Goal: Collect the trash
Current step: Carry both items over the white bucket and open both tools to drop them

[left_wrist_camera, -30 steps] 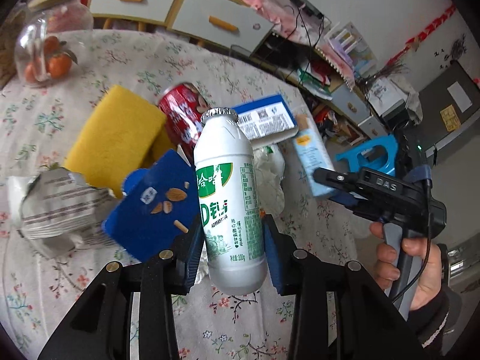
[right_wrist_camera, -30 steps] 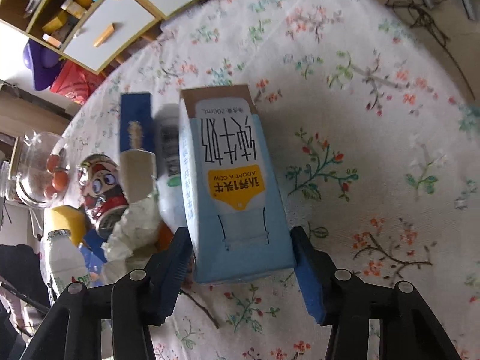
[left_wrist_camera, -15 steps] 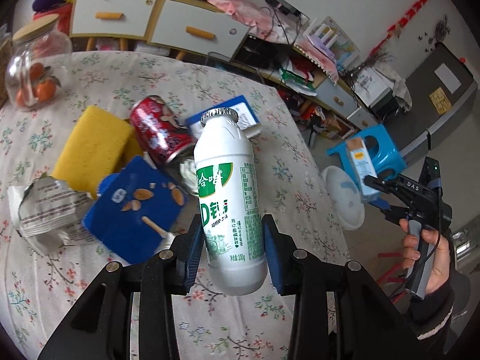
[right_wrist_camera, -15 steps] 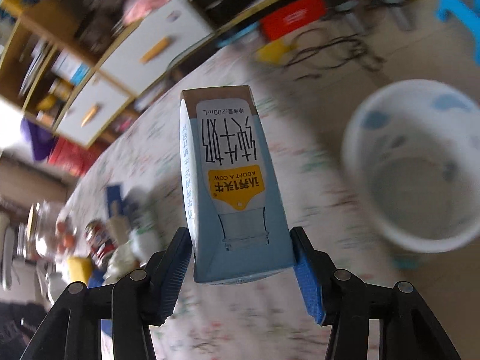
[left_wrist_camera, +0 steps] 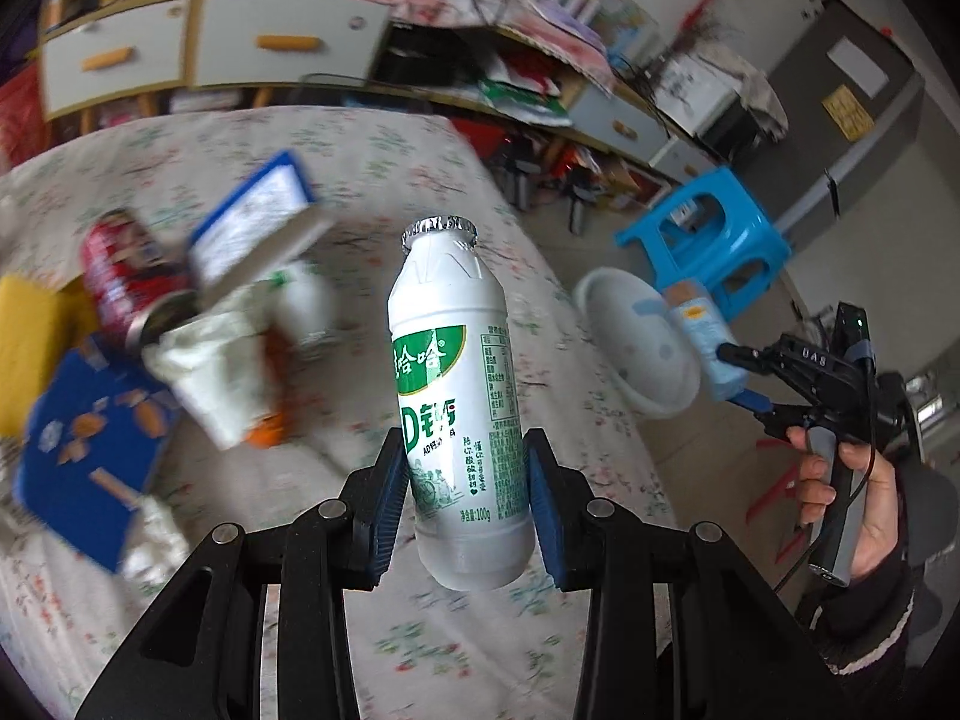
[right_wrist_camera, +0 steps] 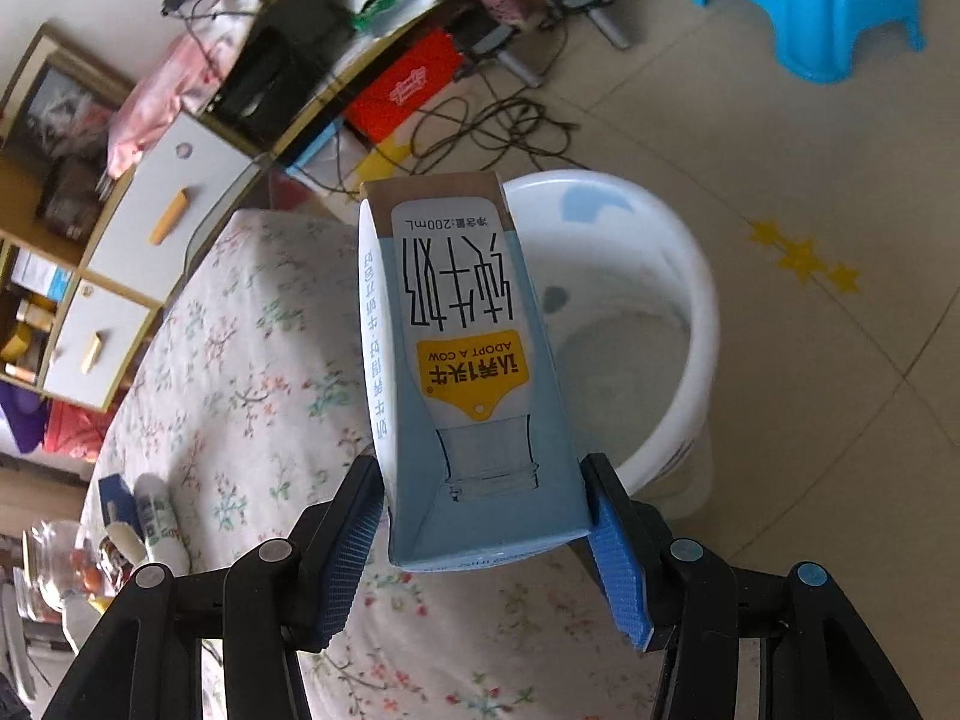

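— Two grips, what's in them?
— Left gripper jaws clench a smooth white plastic bottle with a foil cap above the desk, which wears a floral cloth. Right gripper jaws clamp a pale blue milk carton over the round white bin.
— And the room?
— Tiled floor, blue plastic stool, cluttered cabinets. A red can and blue box lie on the desk.
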The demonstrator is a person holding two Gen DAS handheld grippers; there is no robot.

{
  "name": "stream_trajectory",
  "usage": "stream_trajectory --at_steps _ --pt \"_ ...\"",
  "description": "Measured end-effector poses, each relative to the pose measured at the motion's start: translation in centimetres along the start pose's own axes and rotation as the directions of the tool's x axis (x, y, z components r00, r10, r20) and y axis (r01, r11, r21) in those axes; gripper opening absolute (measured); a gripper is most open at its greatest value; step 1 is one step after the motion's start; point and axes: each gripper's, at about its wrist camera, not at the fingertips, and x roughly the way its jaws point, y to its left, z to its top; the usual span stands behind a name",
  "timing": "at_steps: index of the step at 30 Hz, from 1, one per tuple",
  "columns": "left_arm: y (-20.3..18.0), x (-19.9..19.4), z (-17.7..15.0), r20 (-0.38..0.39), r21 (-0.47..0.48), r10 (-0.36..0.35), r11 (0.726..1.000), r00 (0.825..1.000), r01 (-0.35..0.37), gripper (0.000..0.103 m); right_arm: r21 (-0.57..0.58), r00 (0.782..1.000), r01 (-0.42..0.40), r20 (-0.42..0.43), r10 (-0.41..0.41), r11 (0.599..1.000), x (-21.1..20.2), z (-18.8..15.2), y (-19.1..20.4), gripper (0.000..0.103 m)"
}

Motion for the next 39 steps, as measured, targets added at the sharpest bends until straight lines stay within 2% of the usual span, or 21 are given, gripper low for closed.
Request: stream_trajectory --at_steps 1,2,3,12,20,25,26,27,28,29,31,39 --pt "-0.7 0.5 0.3 -0.008 0.012 -0.002 1.0 1.0 0.002 0.04 0.012 1.0 -0.005 -0.006 0.005 1.0 0.1 0.2 -0.3 0.064" --pt "-1.4 1.1 0.6 -0.015 0.023 -0.004 1.0 1.0 0.005 0.04 0.026 1.0 -0.007 -0.011 0.007 1.0 0.2 0.4 -0.7 0.075" --pt "-2.2 1.7 1.0 -0.025 0.035 -0.008 0.999 1.0 0.009 0.04 0.048 1.0 -0.003 -0.004 0.004 0.999 0.0 0.6 -1.3 0.077" --pt "-9.1 9.7 3.8 -0.108 0.144 -0.033 0.988 0.994 0.048 0.04 0.143 1.0 0.018 0.02 -0.021 0.99 -1.8 1.1 -5.3 0.078" --pt "-13.1 16.0 6.3 -0.145 0.148 -0.077 0.984 0.986 0.098 0.04 0.106 0.995 0.086 0.031 -0.09 0.991 -2.8 0.9 -6.8 0.078" --pt "-14.8 17.4 7.2 -0.136 0.175 -0.084 0.979 0.987 0.108 0.04 0.082 0.991 0.123 0.041 -0.127 0.989 -3.0 0.9 -6.9 0.078" --pt "-15.0 17.5 7.5 -0.114 0.186 -0.082 0.977 0.99 0.103 0.042 0.081 0.991 0.122 0.041 -0.125 0.989 -3.0 1.0 -6.9 0.078" --pt "-15.3 17.5 7.6 -0.092 0.206 -0.054 0.976 0.994 0.072 0.056 0.081 0.991 0.12 0.041 -0.124 0.989 -3.0 1.1 -6.9 0.078" --pt "-15.4 17.5 7.8 -0.069 0.218 -0.005 0.976 0.998 0.02 0.082 0.081 0.991 0.12 0.042 -0.124 0.989 -3.0 1.1 -6.9 0.078" --pt "-15.3 17.2 7.8 -0.03 0.212 0.058 0.976 0.998 -0.051 0.091 0.079 0.991 0.123 0.044 -0.127 0.989 -3.0 1.1 -6.9 0.078" --pt "-15.1 16.5 7.8 0.0 0.209 0.071 0.975 0.997 -0.07 0.094 0.068 0.99 0.13 0.049 -0.133 0.989 -3.0 1.1 -6.6 0.078" --pt "-12.3 13.1 6.9 0.004 0.214 0.129 0.969 0.992 -0.127 0.095 0.02 0.987 0.148 0.066 -0.149 0.989 -3.1 0.9 -5.2 0.08"
